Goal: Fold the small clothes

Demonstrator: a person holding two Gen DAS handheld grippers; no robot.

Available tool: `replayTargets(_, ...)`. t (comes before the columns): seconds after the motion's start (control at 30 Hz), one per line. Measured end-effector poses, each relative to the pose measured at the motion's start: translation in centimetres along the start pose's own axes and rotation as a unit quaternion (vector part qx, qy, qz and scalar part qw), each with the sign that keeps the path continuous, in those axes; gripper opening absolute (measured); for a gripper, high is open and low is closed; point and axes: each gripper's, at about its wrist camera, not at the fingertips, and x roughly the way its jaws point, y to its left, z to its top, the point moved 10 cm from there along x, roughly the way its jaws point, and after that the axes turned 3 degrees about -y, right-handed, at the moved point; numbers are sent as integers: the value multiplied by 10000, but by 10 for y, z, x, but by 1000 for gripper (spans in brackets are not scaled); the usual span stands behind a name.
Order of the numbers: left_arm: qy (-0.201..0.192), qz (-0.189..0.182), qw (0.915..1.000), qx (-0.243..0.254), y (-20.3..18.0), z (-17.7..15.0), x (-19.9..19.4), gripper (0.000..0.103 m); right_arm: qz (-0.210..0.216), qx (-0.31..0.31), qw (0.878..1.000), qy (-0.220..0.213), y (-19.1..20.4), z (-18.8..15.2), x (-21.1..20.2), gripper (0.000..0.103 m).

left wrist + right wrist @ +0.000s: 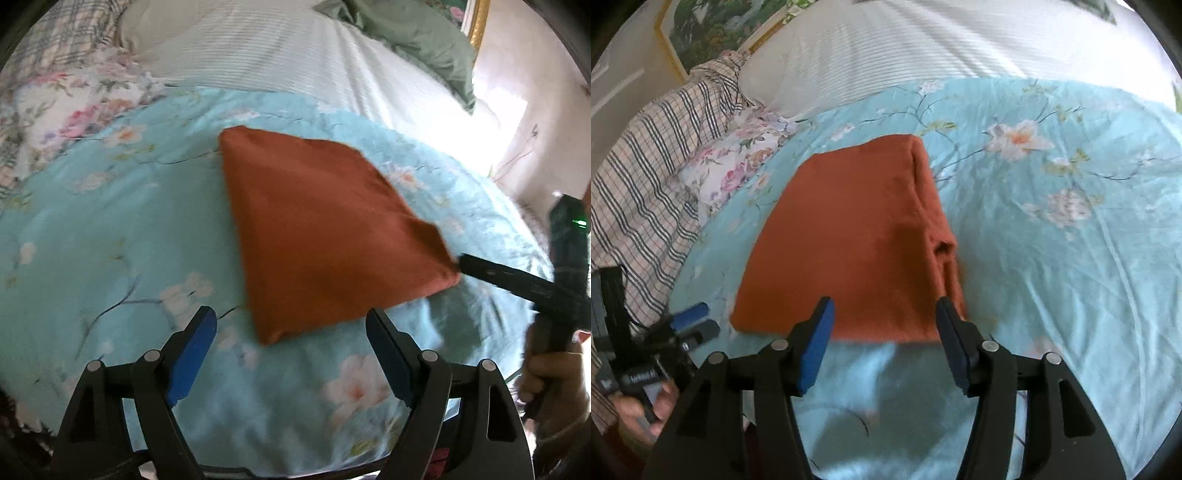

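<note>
A rust-orange garment (314,236) lies on a bed covered by a light blue floral quilt (110,229), already folded into a compact, roughly rectangular packet with several layers stacked along one side, visible in the right wrist view as a doubled edge running toward 1 o'clock. From the left wrist view the packet sits at about 12 o'clock from the left tool (291,354), just beyond its tips, with its nearest corner between the two blue-padded fingers (192,354) but not touched by them; the jaws stand wide apart and hold nothing. The right tool (884,343) also has its jaws wide apart, hovering at the near edge of the packet, which fills the view at 12 o'clock; whether the pads touch the cloth is hard to tell. In the left wrist view this same tool appears at 3 o'clock, its dark tip right at the packet's right corner. Behind the quilt, toward 12 o'clock, are a white ribbed bedspread (277,48), a pink-flowered pillow (738,162) and a plaid cloth (646,155) at 9 to 10 o'clock. Judging by the tidy shape and both tools being free, the folding looks essentially finished; perhaps one last fold or smoothing remains.
</note>
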Motion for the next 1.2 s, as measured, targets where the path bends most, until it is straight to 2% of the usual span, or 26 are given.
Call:
replayTargets(0.17,263,182,9993,-211,21,-22,-2,84,-163,-128,9998,64,-2,-20,-13,64)
replayTargets(0.33,477,463,9975,-242,33,-39,0,84,-145,-300,9993,196,6,-37,-15,76)
replayTargets(0.43,508,589,9967,-220,35,-40,-1,84,-105,-480,9983,318,15,-44,-14,77)
replayTargets(0.53,530,725,9958,-156,38,-42,-4,84,-55,-601,9975,364,21,-47,-15,84)
replayTargets(0.67,562,867,9946,-84,40,-44,-5,84,-124,-718,9965,419,22,-50,-18,85)
replayTargets(0.8,505,1048,9932,86,39,-37,-13,84,-93,-702,9965,433,23,-49,-25,85)
replayTargets(0.93,255,1319,9899,450,37,-16,-34,84,101,-803,9957,448,28,-39,-37,87)
replayTargets(1.0,123,1380,9887,565,35,-2,-45,84,151,-878,9952,416,30,-31,-43,91)
replayTargets(1.13,-63,1628,9835,787,34,24,-64,94,228,-1143,9929,242,42,-15,-60,100)
replayTargets(1.2,-113,1700,9817,851,34,30,-64,95,255,-1227,9919,190,46,-13,-63,102)
